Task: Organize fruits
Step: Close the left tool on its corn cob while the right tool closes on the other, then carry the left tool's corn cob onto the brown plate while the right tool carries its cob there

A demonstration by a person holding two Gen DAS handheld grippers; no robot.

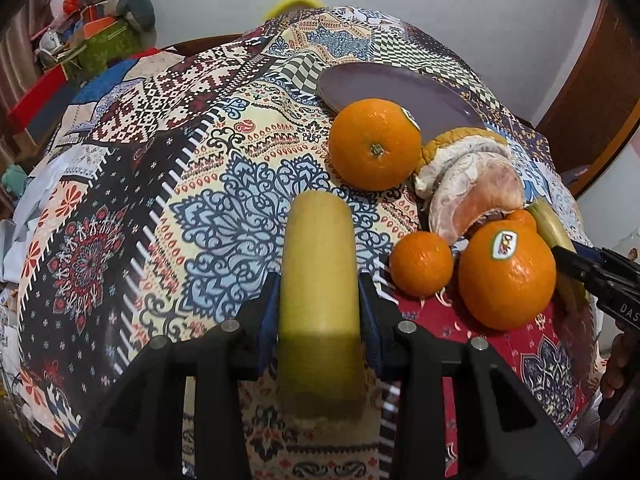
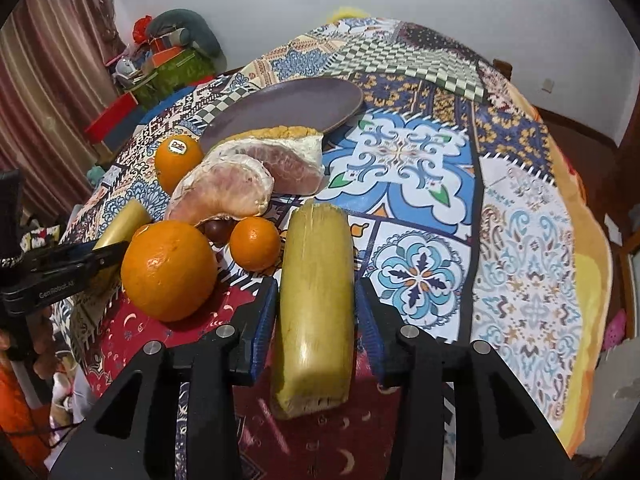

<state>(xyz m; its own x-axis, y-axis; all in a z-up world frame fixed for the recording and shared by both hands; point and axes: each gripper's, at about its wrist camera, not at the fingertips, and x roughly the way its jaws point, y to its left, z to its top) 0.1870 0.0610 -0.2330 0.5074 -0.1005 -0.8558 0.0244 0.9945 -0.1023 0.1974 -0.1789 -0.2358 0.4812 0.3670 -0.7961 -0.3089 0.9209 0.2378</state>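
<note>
My left gripper (image 1: 319, 296) is shut on a yellow sugarcane piece (image 1: 318, 264), held over the patterned cloth. My right gripper (image 2: 316, 300) is shut on a second yellow sugarcane piece (image 2: 316, 292). A purple plate (image 1: 400, 94) lies at the back; it also shows in the right wrist view (image 2: 288, 110). In front of it lie a large orange (image 1: 374, 144), peeled pomelo segments (image 1: 476, 184), a small mandarin (image 1: 421, 263) and a stickered orange (image 1: 507, 276). The right wrist view shows the same oranges (image 2: 168, 270), mandarin (image 2: 255, 243) and pomelo (image 2: 240, 184).
The table carries a patchwork cloth (image 1: 160, 184). A cluttered shelf with boxes and a plush (image 1: 100, 28) stands at the far left. The right gripper's finger (image 1: 592, 268) shows at the left view's right edge. A small dark fruit (image 2: 218, 229) sits among the oranges.
</note>
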